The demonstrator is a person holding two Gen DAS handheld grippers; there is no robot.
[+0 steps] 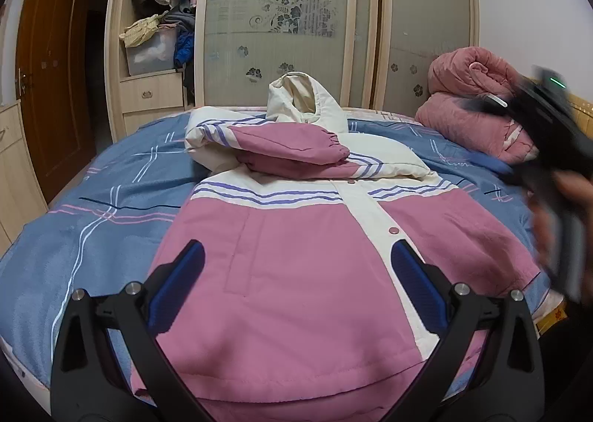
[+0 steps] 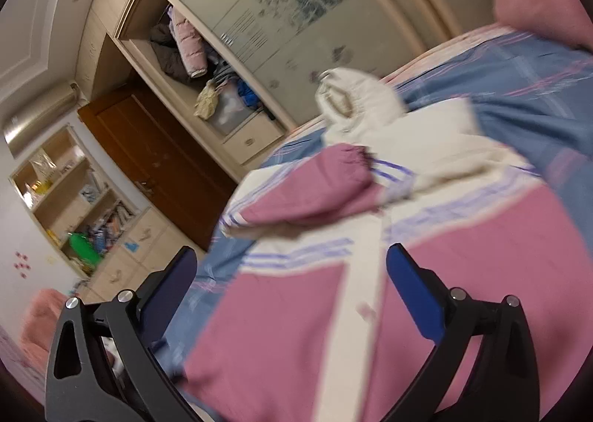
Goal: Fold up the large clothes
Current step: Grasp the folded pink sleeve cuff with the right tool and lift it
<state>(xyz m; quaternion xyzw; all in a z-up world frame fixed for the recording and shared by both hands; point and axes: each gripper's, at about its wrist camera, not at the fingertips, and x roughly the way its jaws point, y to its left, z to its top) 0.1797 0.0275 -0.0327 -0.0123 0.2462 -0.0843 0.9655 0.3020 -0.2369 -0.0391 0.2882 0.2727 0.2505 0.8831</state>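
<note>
Your left hand-held gripper (image 1: 296,273) hovers with fingers apart over the jacket (image 1: 315,255), holding nothing. Your right hand-held gripper (image 2: 292,288) is spread too, empty, tilted above it. The jacket lies front-up on the bed (image 1: 92,199), one sleeve (image 1: 292,148) folded across its chest.

- A cream wardrobe (image 1: 281,22) with frosted, flower-patterned sliding doors stands behind the bed (image 1: 92,199).
- Its open left section (image 1: 163,7) holds hung coats and a storage bin.
- A brown wooden door (image 1: 48,81) stands left.
- Open shelves (image 2: 74,199) hold clutter.
</note>
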